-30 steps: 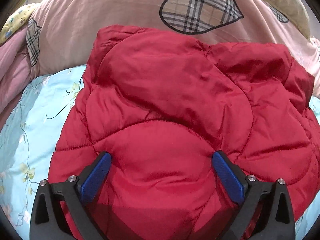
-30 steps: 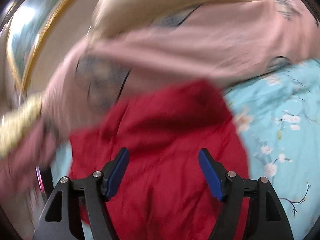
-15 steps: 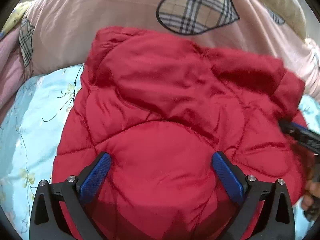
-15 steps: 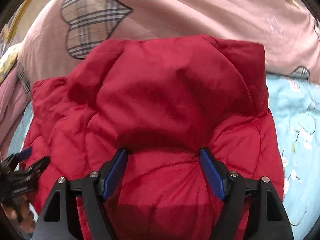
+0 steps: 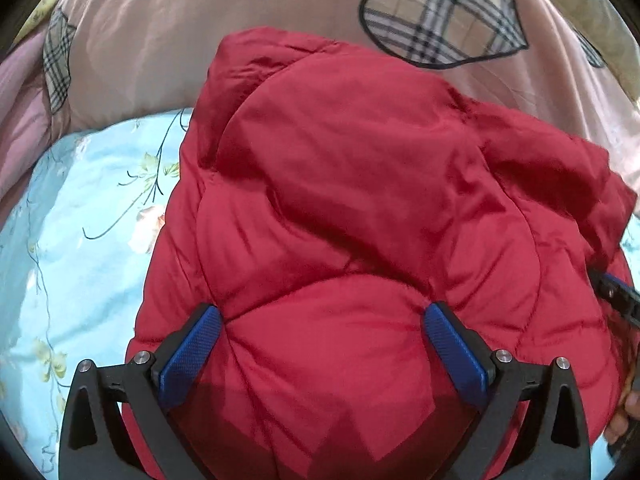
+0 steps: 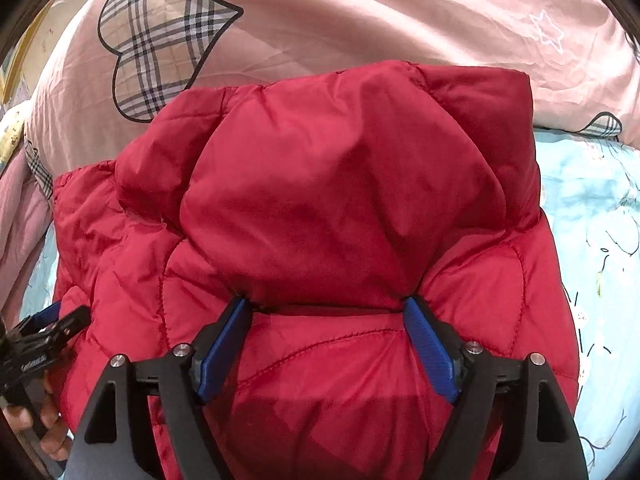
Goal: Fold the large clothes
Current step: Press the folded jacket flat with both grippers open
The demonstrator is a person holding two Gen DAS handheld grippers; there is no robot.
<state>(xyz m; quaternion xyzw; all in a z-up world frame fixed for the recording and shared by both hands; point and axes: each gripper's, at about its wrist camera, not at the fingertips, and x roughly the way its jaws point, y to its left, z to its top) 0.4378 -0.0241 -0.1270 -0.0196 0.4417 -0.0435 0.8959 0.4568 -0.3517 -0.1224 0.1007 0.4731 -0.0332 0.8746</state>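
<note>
Left gripper (image 5: 320, 332) first: hovers low over the near left part of the red jacket (image 5: 380, 208), jaws spread wide, nothing pinched between the blue pads (image 5: 188, 356). Lies folded into a puffy bundle on the pale blue flowered sheet (image 5: 80, 240), far edge up against the pink quilt (image 5: 240, 20) with plaid hearts (the hood or a folded flap mounded on top).

Further right, right gripper (image 6: 326, 332): jaws opening, well apart, tips at the fold line where the top flap meets the lower panel, fabric bulging up between the pads but not squeezed.

Handling, as a judgement: light, soft and springy, likely to puff back open after pressing; slick shell, so a shallow pinch may slide off. Best taken at a stitched seam or the doubled edge near each side, both layers together, rather than on the smooth padded middle.
</note>
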